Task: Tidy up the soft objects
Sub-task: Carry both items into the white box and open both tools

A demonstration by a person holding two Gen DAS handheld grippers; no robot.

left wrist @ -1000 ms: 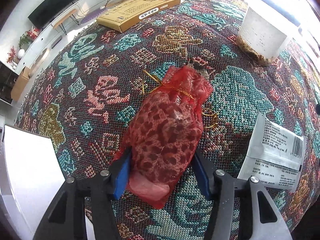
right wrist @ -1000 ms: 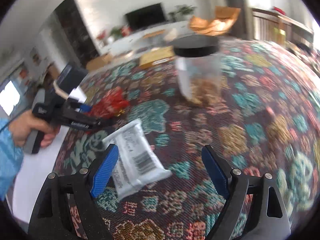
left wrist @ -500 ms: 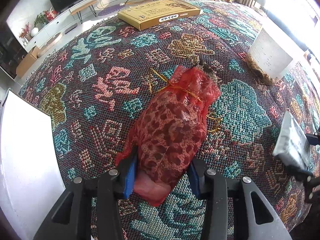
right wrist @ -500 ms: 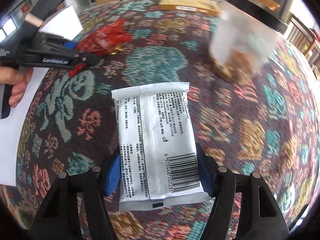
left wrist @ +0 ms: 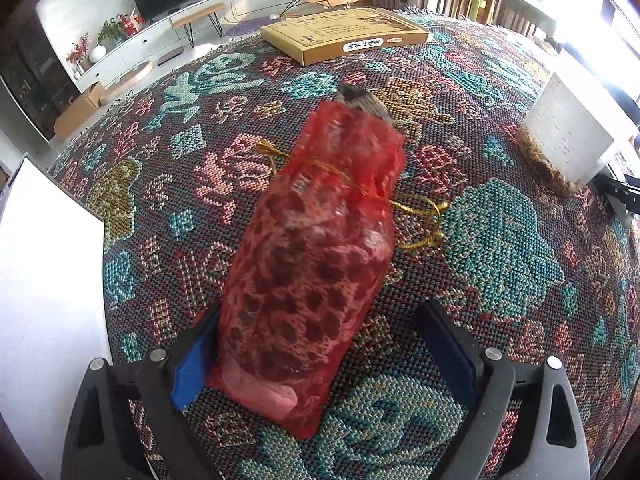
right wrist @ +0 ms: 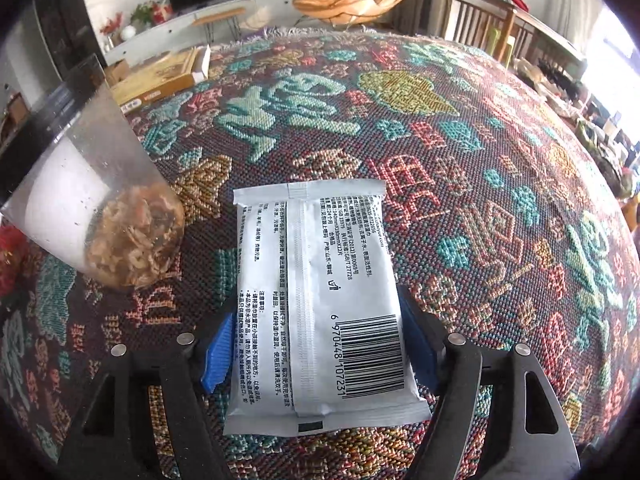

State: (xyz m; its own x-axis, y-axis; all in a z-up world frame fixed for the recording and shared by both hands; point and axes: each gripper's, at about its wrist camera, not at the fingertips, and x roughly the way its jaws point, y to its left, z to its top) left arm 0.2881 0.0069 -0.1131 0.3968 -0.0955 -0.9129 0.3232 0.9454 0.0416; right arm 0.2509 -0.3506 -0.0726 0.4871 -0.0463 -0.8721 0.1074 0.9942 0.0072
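Note:
A red mesh drawstring pouch (left wrist: 316, 256) with gold cord lies between the fingers of my left gripper (left wrist: 320, 356). The jaws stand wide; the left pad touches the pouch, the right pad is clear of it. My right gripper (right wrist: 316, 348) is shut on a white wet-wipe packet (right wrist: 316, 292) with a barcode, held above the patterned tablecloth (right wrist: 460, 160). The red pouch shows at the far left edge of the right wrist view (right wrist: 10, 256).
A clear plastic jar (right wrist: 96, 208) with dried food stands left of the packet; it also shows in the left wrist view (left wrist: 568, 140). A flat yellow box (left wrist: 344, 38) lies at the far table edge. A white sheet (left wrist: 44, 288) covers the left side.
My left gripper has opened and let go of the red pouch. My right gripper has closed on the white packet, lifted it and swung it to the right of the jar.

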